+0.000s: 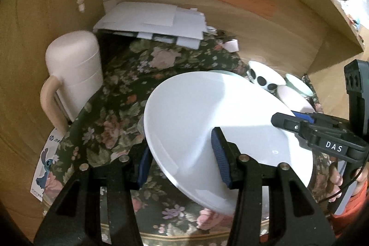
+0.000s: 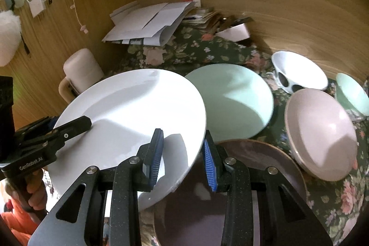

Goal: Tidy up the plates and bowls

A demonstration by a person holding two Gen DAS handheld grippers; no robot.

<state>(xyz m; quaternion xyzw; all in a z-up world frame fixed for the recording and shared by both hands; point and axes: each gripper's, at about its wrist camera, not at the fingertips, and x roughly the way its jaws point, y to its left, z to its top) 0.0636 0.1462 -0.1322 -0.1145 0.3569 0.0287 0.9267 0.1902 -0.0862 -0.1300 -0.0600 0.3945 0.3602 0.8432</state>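
Observation:
A large white plate (image 1: 207, 121) is held tilted above the floral cloth, one gripper on each side of its rim. My left gripper (image 1: 182, 160) straddles its near rim with one finger over and one under; it also shows in the right wrist view (image 2: 69, 128). My right gripper (image 2: 182, 153) straddles the opposite rim and shows in the left wrist view (image 1: 290, 120). Both jaws look closed on the plate. A dark purple plate (image 2: 242, 195) lies under it. A mint green plate (image 2: 235, 103), a pink bowl (image 2: 322, 130), a white spotted bowl (image 2: 299, 73) and a mint bowl (image 2: 352, 93) stand beyond.
A pale pink jug (image 1: 73, 73) with a handle stands at the left by the wooden wall. A stack of white papers (image 1: 156, 20) lies at the back. The wooden back wall (image 2: 299, 22) carries coloured notes. The floral cloth (image 1: 120, 107) covers the table.

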